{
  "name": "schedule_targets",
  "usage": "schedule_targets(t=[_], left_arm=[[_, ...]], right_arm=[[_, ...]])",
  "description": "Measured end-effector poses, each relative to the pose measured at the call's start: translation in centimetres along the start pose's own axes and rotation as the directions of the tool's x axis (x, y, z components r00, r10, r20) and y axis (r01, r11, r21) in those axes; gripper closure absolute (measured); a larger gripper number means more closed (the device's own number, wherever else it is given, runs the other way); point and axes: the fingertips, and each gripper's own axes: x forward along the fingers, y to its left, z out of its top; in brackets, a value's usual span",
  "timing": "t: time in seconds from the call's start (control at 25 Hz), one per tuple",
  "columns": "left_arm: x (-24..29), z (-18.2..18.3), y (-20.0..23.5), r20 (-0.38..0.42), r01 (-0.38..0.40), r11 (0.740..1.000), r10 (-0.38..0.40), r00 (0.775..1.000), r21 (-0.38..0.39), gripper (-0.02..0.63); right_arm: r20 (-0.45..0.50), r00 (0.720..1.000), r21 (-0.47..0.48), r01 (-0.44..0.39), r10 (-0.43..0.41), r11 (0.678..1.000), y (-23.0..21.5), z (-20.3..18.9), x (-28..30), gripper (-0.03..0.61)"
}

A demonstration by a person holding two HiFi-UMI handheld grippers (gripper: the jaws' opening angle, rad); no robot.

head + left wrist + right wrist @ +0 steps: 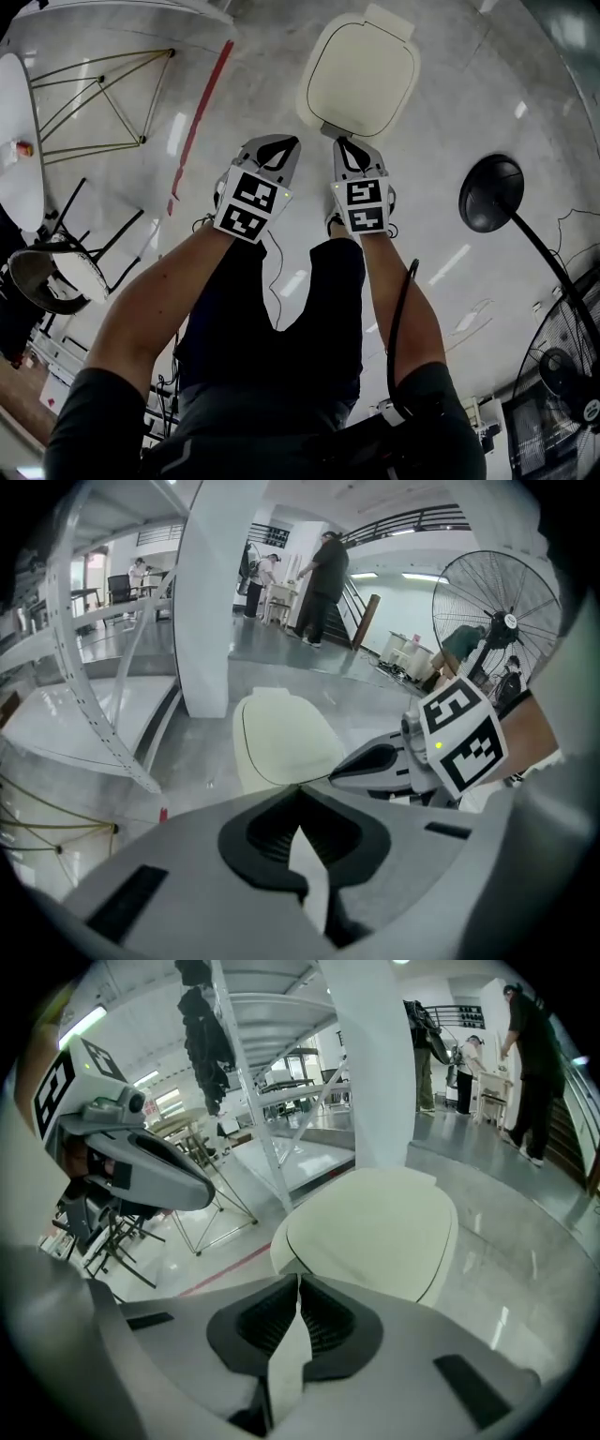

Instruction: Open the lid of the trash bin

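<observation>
Item 1. Trash bin with a cream, rounded-square plastic lid [361, 70]: it stands on the glossy grey concrete floor [450, 103], straight ahead of both tools. The lid lies flat and closed.

Item 2. Left gripper [284, 142], grey body with black pads: in my left gripper view its fingers are clenched tip to tip with nothing between them. It is aimed at the lid's near edge and stays short of it in the head view.

Item 3. Right gripper [339, 141], same build: its fingers are also clenched and empty. The tips sit right at the small grey tab on the lid's front rim. I cannot tell whether they touch it.

Item 4. Black-and-white marker cubes [251, 202], one on each gripper, with the person's bare forearms behind them.

Item 5. Black round pedestal base [490, 192] with a slanting pole, on the floor to the right of the bin.

Item 6. Red painted floor stripe [202, 117], left of the bin.

Item 7. Yellow thin-rod wire frame [103, 103], beyond the stripe, well apart from the bin.
</observation>
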Motion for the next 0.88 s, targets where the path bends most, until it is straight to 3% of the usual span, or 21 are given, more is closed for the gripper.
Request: schedule_targets(t=[0.48,0.88], left_arm=[[4.3,-0.9,-0.5,-0.027,0.024,0.999,-0.023,0.999,0.023,0.606],[5.3,-0.9,-0.9,-0.041,0.035,0.999,-0.033,0.999,0.030,0.606]], right_arm=[[-0.013,0.998,0.036,0.058,-0.057,0.998,-1.2,-0.9,1.9,0.552],[-0.034,0.993,-0.019,0.115,-0.116,0.993,-1.3,-1.0,1.8,0.552]])
